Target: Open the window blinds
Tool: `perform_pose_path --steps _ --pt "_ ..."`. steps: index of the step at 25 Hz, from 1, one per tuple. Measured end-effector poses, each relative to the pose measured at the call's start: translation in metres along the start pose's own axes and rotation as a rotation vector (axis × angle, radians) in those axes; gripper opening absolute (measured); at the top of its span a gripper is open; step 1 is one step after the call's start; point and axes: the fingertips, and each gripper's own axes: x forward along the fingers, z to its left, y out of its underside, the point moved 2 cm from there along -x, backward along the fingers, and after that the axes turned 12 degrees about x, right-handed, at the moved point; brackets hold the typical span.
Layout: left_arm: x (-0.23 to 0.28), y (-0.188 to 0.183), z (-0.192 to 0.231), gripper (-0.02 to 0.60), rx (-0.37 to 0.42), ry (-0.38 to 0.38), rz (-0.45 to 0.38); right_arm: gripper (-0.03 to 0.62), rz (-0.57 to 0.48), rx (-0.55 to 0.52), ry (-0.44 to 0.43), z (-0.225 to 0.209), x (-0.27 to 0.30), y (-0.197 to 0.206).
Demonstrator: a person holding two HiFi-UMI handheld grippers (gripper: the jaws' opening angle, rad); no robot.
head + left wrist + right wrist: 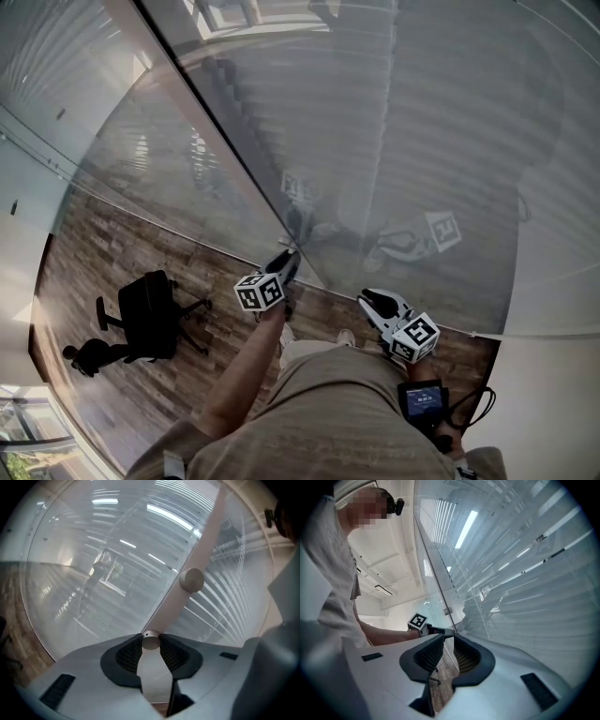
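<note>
Closed white slatted blinds (422,122) sit behind a glass wall, split by a slanted frame post (234,159). My left gripper (286,255) reaches to the post. In the left gripper view its pads press from both sides on a small round metal knob (150,640) at the foot of the post (187,597); the gripper (150,643) is shut on it. My right gripper (368,298) hangs lower right, short of the glass. Its jaws (448,641) stand apart with nothing between them, facing the blinds (525,573) and the left gripper (436,631).
A second round knob (191,580) sits higher on the post. A black office chair (150,314) stands on the wooden floor (103,253) beyond the glass to the left. A small screen device (425,398) hangs at the person's waist.
</note>
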Motion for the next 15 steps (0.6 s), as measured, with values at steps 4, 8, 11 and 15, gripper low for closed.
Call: perform_pose_path --steps 4,8,11,15 --pt "0.0002 -0.0005 0.0032 0.132 -0.193 0.073 -0.027 0.074 0.003 0.002 -0.002 0.0004 0.0002 0.0003" --pt "-0.0012 -0.0023 0.0016 0.132 -0.328 0.138 -0.038 0.075 0.01 -0.001 -0.002 0.0034 0.0 -0.0008" --pt "0.0008 -0.0021 0.0022 0.132 -0.407 0.179 -0.046 0.074 0.015 -0.002 -0.005 0.0026 0.0009 -0.0017" --pt "0.0002 -0.0002 0.0035 0.132 -0.512 0.226 -0.054 0.074 0.016 -0.003 -0.007 0.0048 0.0016 -0.0017"
